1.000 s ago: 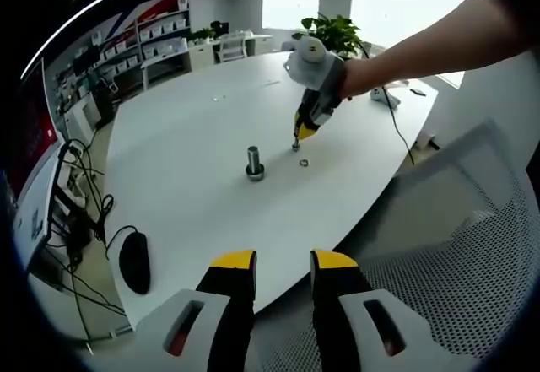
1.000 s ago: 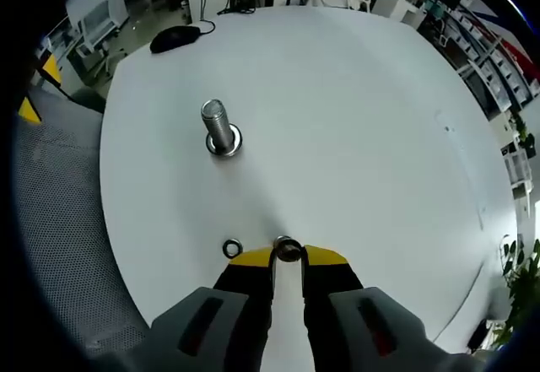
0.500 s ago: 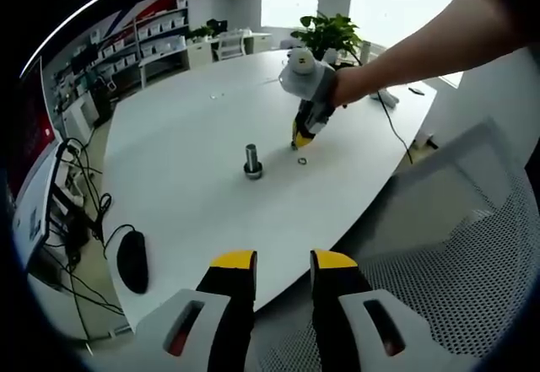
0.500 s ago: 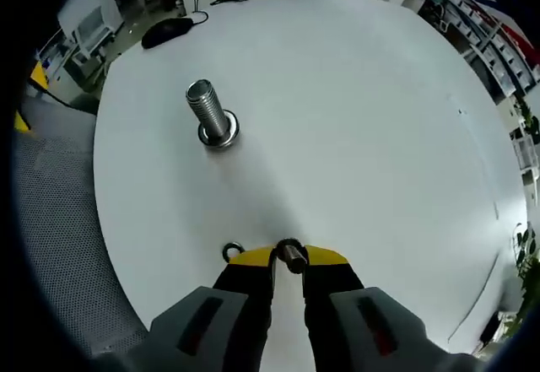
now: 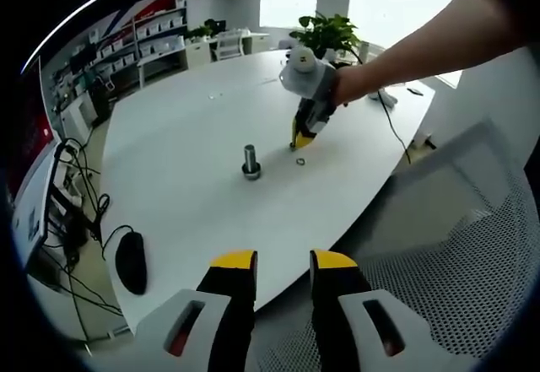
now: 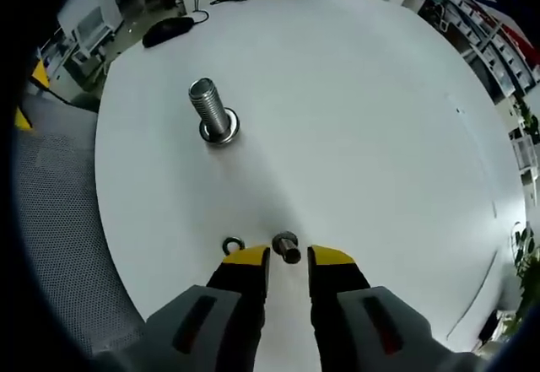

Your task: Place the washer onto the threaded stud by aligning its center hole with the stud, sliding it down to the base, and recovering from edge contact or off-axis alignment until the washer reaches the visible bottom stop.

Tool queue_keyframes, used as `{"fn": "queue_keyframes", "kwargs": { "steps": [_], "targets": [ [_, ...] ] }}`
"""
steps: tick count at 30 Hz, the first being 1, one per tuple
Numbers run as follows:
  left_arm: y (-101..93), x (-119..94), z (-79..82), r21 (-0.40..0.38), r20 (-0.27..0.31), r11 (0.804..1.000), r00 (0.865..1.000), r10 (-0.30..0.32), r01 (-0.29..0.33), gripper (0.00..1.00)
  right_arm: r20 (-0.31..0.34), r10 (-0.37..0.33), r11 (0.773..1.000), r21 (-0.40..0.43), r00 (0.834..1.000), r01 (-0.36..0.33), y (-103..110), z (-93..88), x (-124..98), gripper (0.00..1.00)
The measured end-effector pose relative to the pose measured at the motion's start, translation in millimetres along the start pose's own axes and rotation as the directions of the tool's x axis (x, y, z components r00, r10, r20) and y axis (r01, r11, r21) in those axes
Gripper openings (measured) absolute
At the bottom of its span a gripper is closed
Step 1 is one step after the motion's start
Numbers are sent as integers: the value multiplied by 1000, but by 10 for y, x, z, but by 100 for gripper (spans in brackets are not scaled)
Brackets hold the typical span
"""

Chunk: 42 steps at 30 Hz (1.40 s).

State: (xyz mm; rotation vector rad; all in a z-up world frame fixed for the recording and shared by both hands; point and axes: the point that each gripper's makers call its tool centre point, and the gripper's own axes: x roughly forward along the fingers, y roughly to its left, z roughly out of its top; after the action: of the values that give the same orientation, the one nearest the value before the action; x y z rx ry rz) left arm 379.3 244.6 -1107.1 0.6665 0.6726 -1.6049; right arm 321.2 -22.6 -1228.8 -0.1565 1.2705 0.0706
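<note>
A threaded steel stud (image 6: 213, 115) stands upright on its flanged base on the round white table (image 6: 363, 119). A small washer (image 6: 233, 245) lies flat on the table just left of my right gripper (image 6: 288, 256), untouched. That gripper is open, and a short metal piece (image 6: 287, 247) lies on the table just ahead of the gap between its yellow tips. In the left gripper view the stud (image 5: 251, 161) and washer (image 5: 299, 162) sit mid-table, with the right gripper (image 5: 299, 142) held by a hand above the washer. My left gripper (image 5: 283, 261) hangs open off the table's near edge, holding nothing.
A black mouse (image 5: 133, 261) and loose cables (image 5: 80, 203) lie at the table's left side. A mesh chair back (image 5: 456, 245) stands to the right below the table edge. A potted plant (image 5: 333, 30) is at the far side. The mouse (image 6: 173, 28) lies beyond the stud.
My right gripper's jaws have spread apart and let go of the short metal piece, which now lies free ahead of the tips. The left gripper has stayed as it was.
</note>
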Motion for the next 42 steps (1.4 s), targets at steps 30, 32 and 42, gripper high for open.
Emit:
{"fn": "queue_keyframes", "kwargs": {
  "steps": [30,32,42],
  "targets": [
    [45,-15,6,-5,10,1000,1000,27,-27,23,30,75,997,-2,997,-75,522,-11,25,20],
    [46,-14,6,-8,11,1000,1000,25,-25,23,23,75,997,-5,997,-75,479,-18,66,20],
    [50,-16,5,-5,9,1000,1000,23,-23,22,3,82,996,-43,997,-81,525,-30,75,16]
  ]
}}
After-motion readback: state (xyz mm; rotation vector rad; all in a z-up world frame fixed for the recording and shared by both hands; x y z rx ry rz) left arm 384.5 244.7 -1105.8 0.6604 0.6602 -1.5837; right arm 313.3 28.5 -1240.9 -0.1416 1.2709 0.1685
